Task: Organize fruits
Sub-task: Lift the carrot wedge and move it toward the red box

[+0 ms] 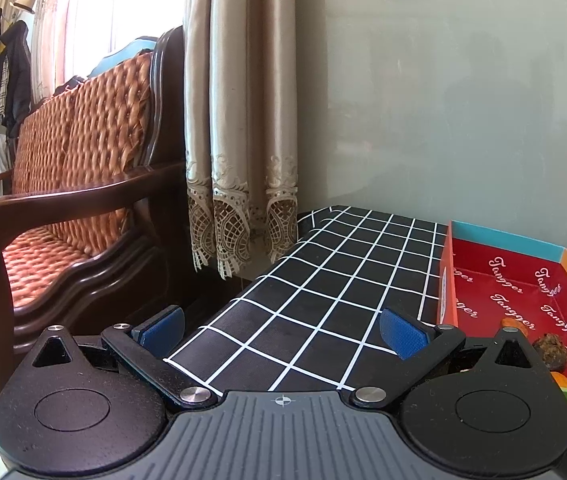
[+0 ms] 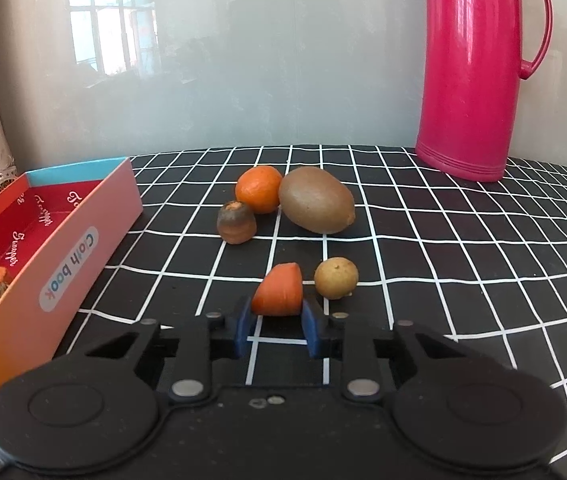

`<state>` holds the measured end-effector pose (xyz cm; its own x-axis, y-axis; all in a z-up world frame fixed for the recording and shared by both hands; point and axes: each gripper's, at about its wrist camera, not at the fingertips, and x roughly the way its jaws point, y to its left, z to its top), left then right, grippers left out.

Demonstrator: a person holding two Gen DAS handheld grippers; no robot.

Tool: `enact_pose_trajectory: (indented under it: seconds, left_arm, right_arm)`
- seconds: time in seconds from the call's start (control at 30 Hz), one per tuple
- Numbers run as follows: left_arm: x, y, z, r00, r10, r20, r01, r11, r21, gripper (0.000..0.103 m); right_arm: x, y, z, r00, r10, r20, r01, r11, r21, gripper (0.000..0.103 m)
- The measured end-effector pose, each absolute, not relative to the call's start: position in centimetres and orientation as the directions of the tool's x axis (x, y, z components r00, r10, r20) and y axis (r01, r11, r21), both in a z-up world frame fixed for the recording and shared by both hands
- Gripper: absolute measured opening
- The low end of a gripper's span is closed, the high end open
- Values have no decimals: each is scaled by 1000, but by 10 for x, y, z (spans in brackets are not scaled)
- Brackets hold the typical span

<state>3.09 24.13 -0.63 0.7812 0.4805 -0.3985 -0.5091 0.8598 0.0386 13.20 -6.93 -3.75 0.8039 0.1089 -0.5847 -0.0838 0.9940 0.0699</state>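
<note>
Right wrist view: the right gripper (image 2: 276,322) has its blue pads clamped on the cut end of a carrot piece (image 2: 278,290) lying on the checked cloth (image 2: 443,264), a small round fruit (image 2: 336,278) just beside it; farther back sit a second carrot stub (image 2: 236,222), an orange (image 2: 258,189) and a kiwi (image 2: 316,199). The carrot looks light, stiff and tapered, so the thick end gripped here seems the surest hold. Left of it, the box (image 2: 67,264) already holds fruit, while the left gripper (image 1: 282,330) hangs wide open and empty beside it.
</note>
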Motion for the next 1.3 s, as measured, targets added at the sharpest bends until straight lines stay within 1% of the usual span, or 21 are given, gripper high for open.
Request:
enact_pose_trajectory:
  seconds: [0.2,0.5,0.7,0.73,0.77,0.83,0.9,0.93,0.97,1.1,1.17,1.3]
  left_arm:
    - [33,238,-6,779,478,-405,-505,862,45,103]
    - [34,232,-7,780,475,-407,-498,866,56,103]
    - [35,226,-7,782,471,-407,-490,869,64,103]
    - [36,226,-7,783,471,-407,-490,869,64,103]
    - [36,226,-7,782,471,-408,-490,869,63,103]
    - [35,227,-7,782,472,-407,-493,868,60,103]
    - [35,228,-7,781,470,-411,-493,868,57,103]
    - [35,228,-7,780,470,-413,-492,869,58,103]
    - [35,228,-7,780,469,-414,-491,869,59,103]
    - [36,227,-7,781,467,-415,-489,870,60,103]
    - [36,227,-7,781,466,-417,-487,871,61,103]
    - [38,224,-8,781,464,-419,-480,874,73,103]
  right_arm:
    - [126,-70,-32,807,120,-578,-98,993,70,26]
    - [126,-69,-36,793,130,-595,-119,991,57,26]
    - [120,-69,-27,816,147,-559,-127,989,75,25]
    - [119,-69,-25,819,149,-554,-129,989,75,19]
    - [118,-70,-24,819,150,-553,-131,989,75,15]
    - [118,-69,-22,817,155,-556,-137,988,74,15]
    - [118,-65,-23,813,132,-567,-141,990,28,16]
    - [118,-65,-24,814,129,-567,-140,990,25,16]
    - [118,-66,-25,809,136,-572,-143,989,33,20]
    - [120,-69,-31,805,121,-580,-132,991,24,24]
    - [122,-71,-34,799,119,-589,-128,991,28,28]
    - [126,-71,-36,795,115,-595,-122,992,28,30]
